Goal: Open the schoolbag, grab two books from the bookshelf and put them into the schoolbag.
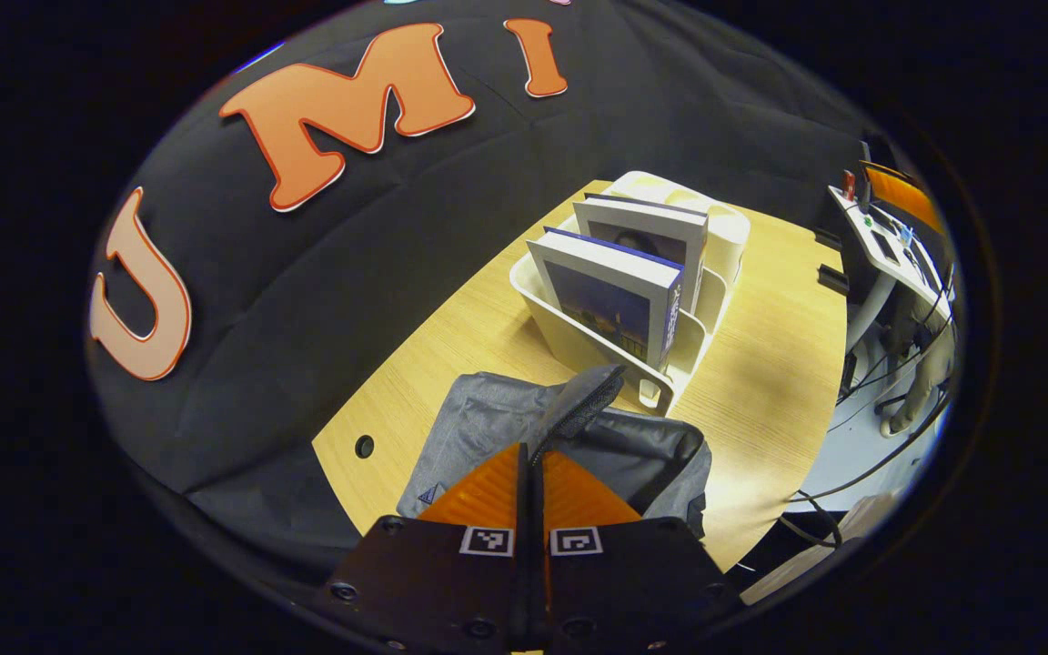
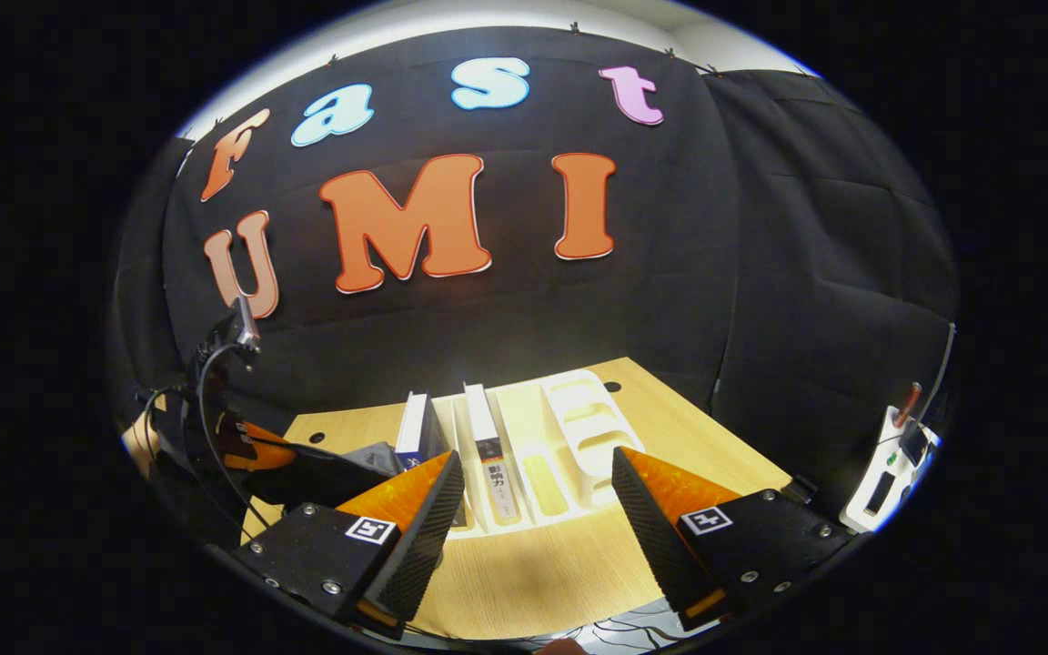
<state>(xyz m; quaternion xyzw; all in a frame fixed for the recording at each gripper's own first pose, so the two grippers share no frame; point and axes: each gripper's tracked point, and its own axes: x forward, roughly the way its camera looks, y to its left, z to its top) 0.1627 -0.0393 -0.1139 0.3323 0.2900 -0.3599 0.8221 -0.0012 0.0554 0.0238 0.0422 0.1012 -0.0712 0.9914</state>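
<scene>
on the bookshelf (image 1: 660, 364), two books (image 1: 619, 296), seemingly upright.

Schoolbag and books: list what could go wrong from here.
1. The left gripper is shut on a fold of the schoolbag; a thin pinch may slip and let the opening fall closed.
2. The right gripper is open, facing two upright books in the bookshelf; pulling one might tip its neighbour.

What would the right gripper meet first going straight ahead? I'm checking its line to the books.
Probably the white bookshelf: the open right gripper points at its slots beside the nearer book; depth is unclear.
</scene>
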